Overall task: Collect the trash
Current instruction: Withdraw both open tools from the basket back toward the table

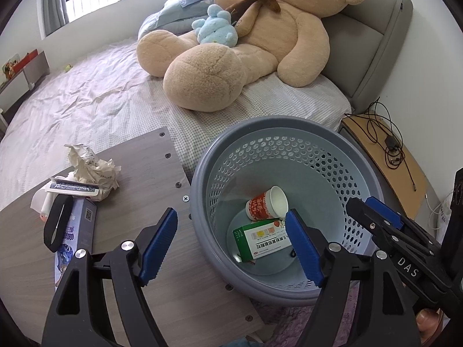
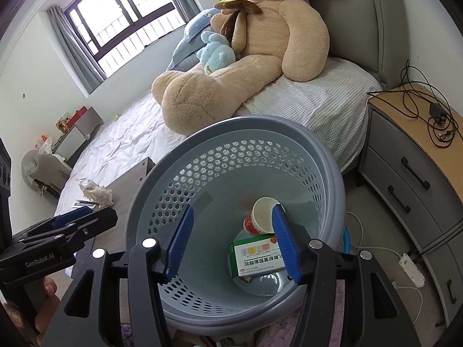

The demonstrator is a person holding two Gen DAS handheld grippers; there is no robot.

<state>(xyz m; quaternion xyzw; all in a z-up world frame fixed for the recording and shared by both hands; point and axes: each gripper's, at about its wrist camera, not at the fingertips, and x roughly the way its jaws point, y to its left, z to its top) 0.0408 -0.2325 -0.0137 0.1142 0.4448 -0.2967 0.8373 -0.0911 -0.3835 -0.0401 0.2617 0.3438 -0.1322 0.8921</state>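
A grey perforated waste basket stands beside a low wooden table. Inside it lie a red-and-white paper cup and a green-and-white medicine box. A crumpled paper ball lies on the table at the left. My left gripper is open and empty over the table edge and the basket rim. My right gripper is open and empty above the basket's mouth; it also shows in the left wrist view.
On the table by the paper lie a blue box, a small dark-edged card and a black strap. Behind is a bed with a big teddy bear. A nightstand with cables stands right.
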